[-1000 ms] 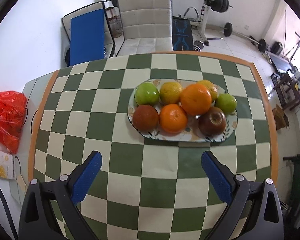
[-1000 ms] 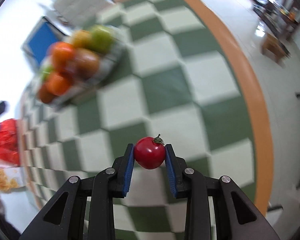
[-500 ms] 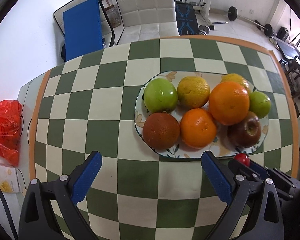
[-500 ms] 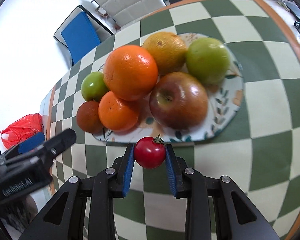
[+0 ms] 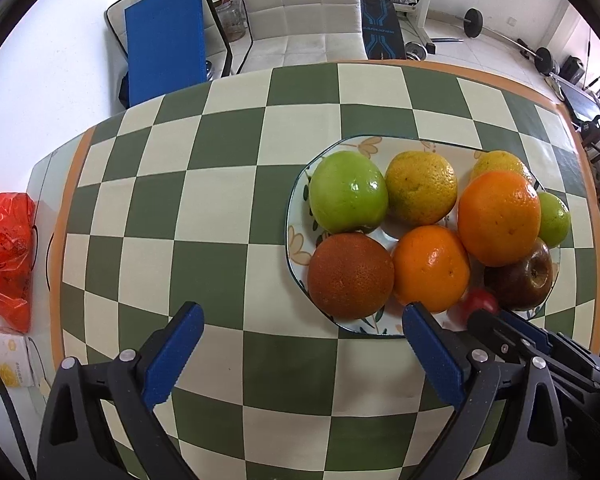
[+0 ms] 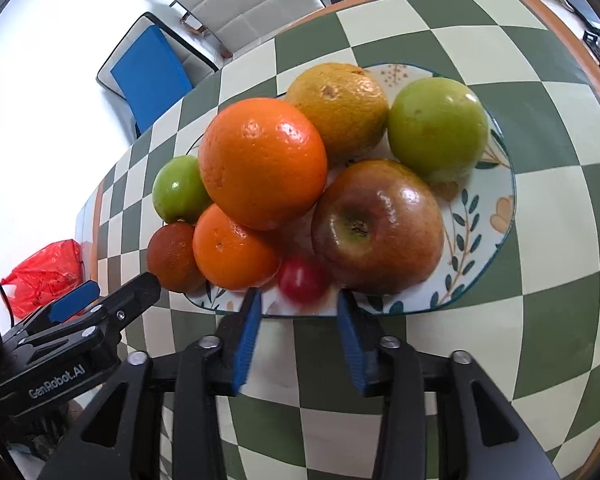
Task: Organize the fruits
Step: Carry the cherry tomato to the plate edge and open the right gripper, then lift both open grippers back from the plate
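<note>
My right gripper (image 6: 299,316) sits low in the centre of its own view with the blue pads spread apart, pinching nothing. Just beyond their tips, the small red cherry tomato (image 6: 301,279) lies on the near rim of the floral plate (image 6: 496,216), tucked between the smaller orange (image 6: 233,248) and the red-brown apple (image 6: 376,228). Neither pad touches it. Above these in the frame the big orange (image 6: 262,162) rests on top of the pile, with a yellowish citrus (image 6: 338,106) and a green apple (image 6: 438,128) toward the upper right and a smaller green fruit (image 6: 178,188) at centre left. A dark russet fruit (image 6: 172,256) sits at the left end of the plate.

My left gripper (image 5: 300,352) hangs in the lower part of its view over the checkered tablecloth (image 5: 204,208), jaws wide and holding nothing; the plate lies to its upper right. A red plastic bag (image 5: 4,256) lies at the left edge.
</note>
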